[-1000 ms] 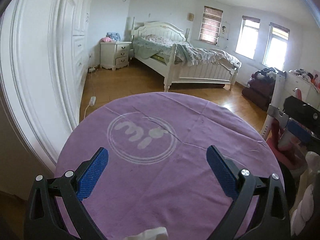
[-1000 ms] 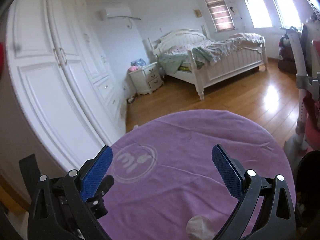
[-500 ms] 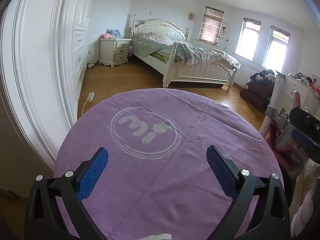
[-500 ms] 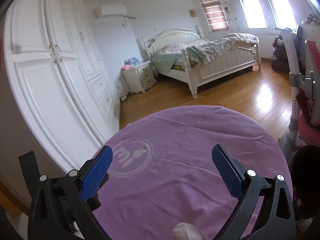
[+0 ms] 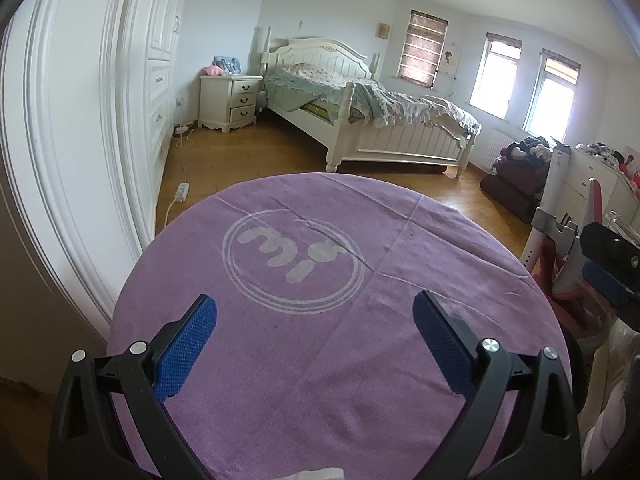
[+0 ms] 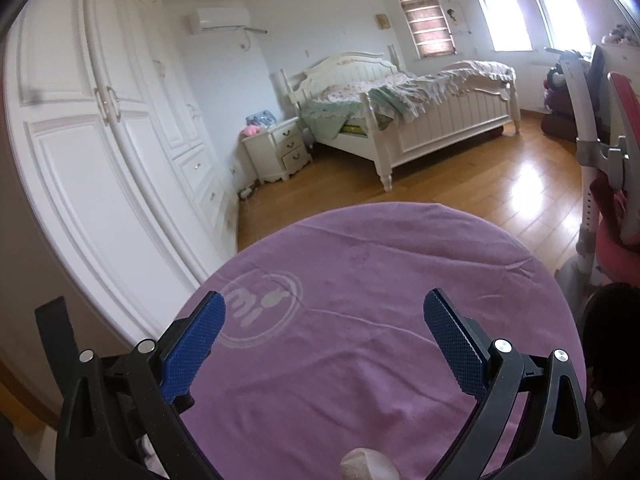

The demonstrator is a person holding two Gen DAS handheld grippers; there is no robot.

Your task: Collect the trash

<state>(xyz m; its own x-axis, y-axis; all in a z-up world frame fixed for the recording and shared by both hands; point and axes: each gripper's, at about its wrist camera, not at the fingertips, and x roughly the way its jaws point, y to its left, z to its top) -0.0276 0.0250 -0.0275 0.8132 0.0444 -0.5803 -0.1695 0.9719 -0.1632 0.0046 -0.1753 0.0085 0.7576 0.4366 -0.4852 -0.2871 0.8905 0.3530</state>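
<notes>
Your L gripper and R gripper both hang over the round table w/ purple cloth, jaws spread wide, nothing between the blue pads. 2 trash items lie at the table's near edge: a white tissue below the L gripper and a crumpled white wad below the R gripper, neither touched.
</notes>
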